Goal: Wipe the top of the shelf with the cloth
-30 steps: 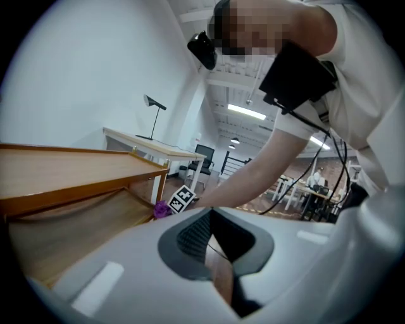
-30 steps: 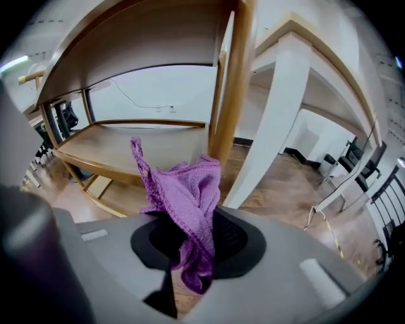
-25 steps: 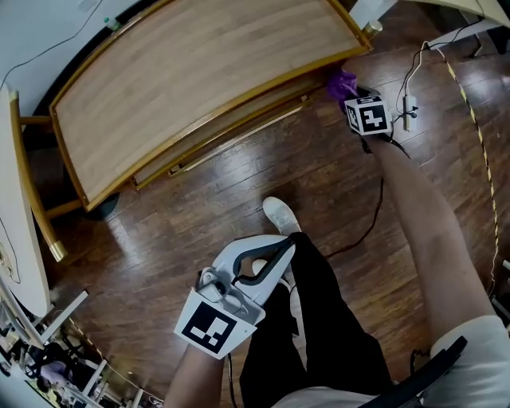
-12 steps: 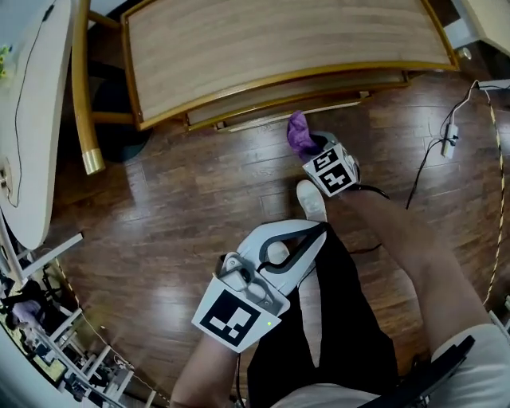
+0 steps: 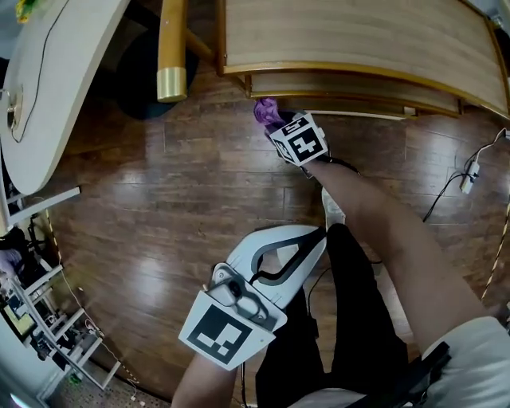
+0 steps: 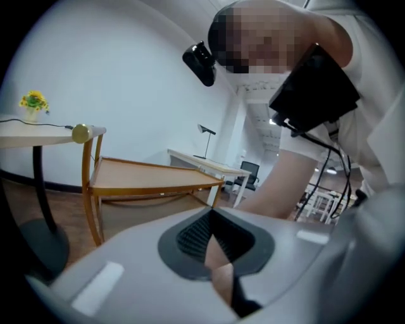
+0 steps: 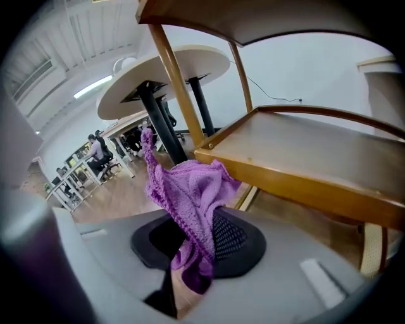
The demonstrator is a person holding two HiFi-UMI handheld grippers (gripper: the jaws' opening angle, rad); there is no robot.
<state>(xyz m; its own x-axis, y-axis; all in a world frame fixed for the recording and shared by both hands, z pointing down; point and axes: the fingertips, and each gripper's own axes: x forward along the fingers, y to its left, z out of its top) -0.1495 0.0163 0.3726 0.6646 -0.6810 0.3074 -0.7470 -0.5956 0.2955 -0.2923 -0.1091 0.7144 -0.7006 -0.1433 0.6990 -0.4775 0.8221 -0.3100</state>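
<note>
Status from head view, left to right, all placed against the shelf. Round white surface sits off the shelf's left end; left gripper view shows a small pot of yellow flowers on it. Gold-capped post of the shelf frame stands between that surface and the shelf's boards. Left tongs: well in front of the shelf, over the wood floor, beside the person's black trousers, tips aimed toward the shelf. Left gripper view has the pads pressed together at the tips, nothing pinched, shelf in frame beyond them. Cloth: purple, knitted, bunched, just off the shelf's front edge near its left end, not on the top. Right tongs are clamped on it. Right gripper view confirms: pads pinch the cloth low down, folds stand up out of them, camera sits below the top board and about level with the lower tier. Cloth overlaps that tier's corner in frame; contact can't be told. Marker cube faces up, and the right forearm runs from the person to the shelf front. White shoe is on the floor in front of the shelf, partly under that arm. Cable with a small plug block lies on the floor off the shelf's right front.
</note>
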